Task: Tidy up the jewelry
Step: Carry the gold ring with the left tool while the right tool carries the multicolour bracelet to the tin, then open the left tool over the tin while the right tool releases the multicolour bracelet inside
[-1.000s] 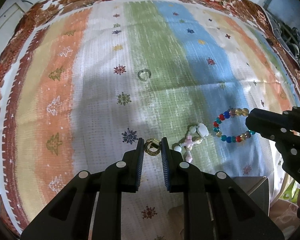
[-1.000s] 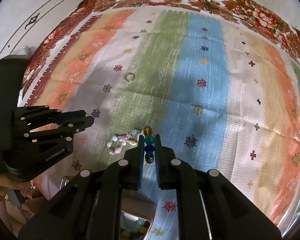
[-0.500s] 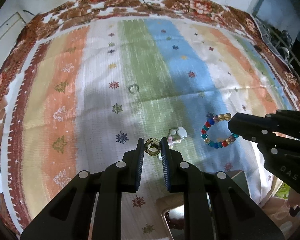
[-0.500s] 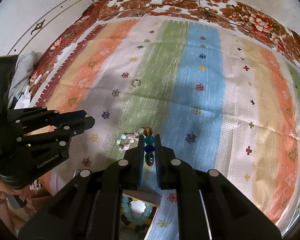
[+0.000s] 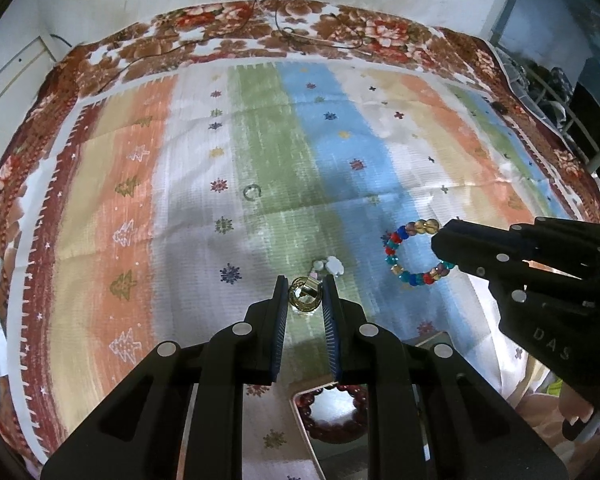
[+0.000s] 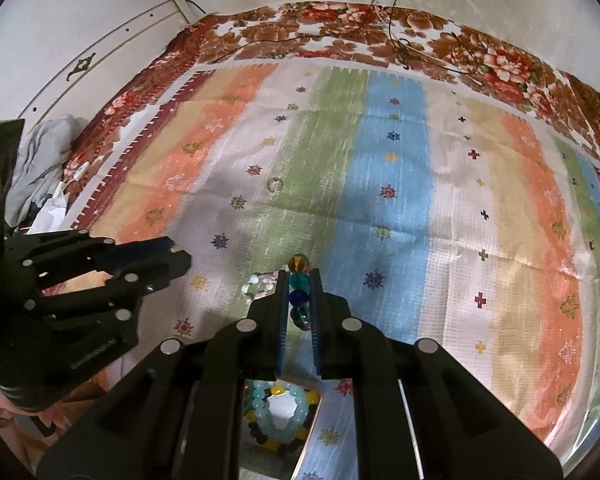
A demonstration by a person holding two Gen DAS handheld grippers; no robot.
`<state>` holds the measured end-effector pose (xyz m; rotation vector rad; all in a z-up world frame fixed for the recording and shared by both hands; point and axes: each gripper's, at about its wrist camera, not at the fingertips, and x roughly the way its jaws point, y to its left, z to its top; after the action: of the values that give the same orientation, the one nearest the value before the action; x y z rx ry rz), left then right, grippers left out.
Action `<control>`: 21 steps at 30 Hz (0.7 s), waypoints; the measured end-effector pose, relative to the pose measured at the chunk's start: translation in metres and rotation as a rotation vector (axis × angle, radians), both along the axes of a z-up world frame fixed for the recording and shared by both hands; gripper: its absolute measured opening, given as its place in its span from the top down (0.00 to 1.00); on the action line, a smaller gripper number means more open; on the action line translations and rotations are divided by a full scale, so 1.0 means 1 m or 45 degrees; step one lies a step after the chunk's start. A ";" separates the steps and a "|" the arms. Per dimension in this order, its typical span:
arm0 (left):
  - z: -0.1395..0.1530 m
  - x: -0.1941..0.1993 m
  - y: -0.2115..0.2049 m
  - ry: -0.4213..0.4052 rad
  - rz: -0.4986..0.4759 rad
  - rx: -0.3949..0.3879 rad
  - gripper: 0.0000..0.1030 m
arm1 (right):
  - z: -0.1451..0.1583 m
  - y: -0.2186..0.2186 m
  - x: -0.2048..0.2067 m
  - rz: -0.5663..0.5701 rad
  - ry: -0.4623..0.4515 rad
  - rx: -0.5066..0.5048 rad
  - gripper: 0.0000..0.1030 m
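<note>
Peeking out at the bottom edge of each view was a box point(image 6: 278, 416) half hidden behind the gripper bodies — its outline was cut off, though pale blue, yellow and dark beads showed inside from the right wrist and a dark red bead loop point(image 5: 332, 404) from the left. Just above, the left gripper point(image 5: 305, 297) was clenched on a small gold ring point(image 5: 305, 299), held at the fingertips. The right gripper point(image 6: 299, 294) was clamped on a multicoloured bead bracelet point(image 5: 410, 254), whose loop hung out to the side in the left view. A pale pink-and-white bracelet point(image 6: 260, 284) lay on the striped cloth point(image 5: 340, 140) just past both tips, partly covered by them. Farther up, mid-frame, sat a small clear open ring point(image 5: 252, 191) — hard to make out. Cables point(image 6: 396, 32) trailed over the floral border at the top.
</note>
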<state>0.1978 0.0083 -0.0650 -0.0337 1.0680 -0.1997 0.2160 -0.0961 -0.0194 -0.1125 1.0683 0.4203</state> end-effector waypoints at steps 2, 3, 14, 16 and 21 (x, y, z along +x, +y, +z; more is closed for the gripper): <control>0.002 -0.003 -0.002 -0.006 -0.003 -0.001 0.84 | 0.005 0.000 -0.006 0.011 -0.010 0.008 0.89; 0.003 -0.005 -0.002 -0.010 -0.005 -0.001 0.84 | 0.007 0.001 -0.009 0.017 -0.014 0.012 0.89; 0.018 -0.041 -0.009 -0.064 -0.030 -0.033 0.84 | 0.026 0.000 -0.050 0.050 -0.058 0.067 0.89; 0.020 -0.046 -0.011 -0.075 -0.033 -0.021 0.84 | 0.029 -0.002 -0.055 0.045 -0.069 0.073 0.89; 0.023 -0.063 -0.015 -0.097 -0.047 -0.026 0.84 | 0.033 -0.003 -0.070 0.061 -0.077 0.092 0.89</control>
<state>0.1343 -0.0070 -0.0416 -0.0245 0.9914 -0.2434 0.1455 -0.0996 0.0138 -0.0861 0.9916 0.4959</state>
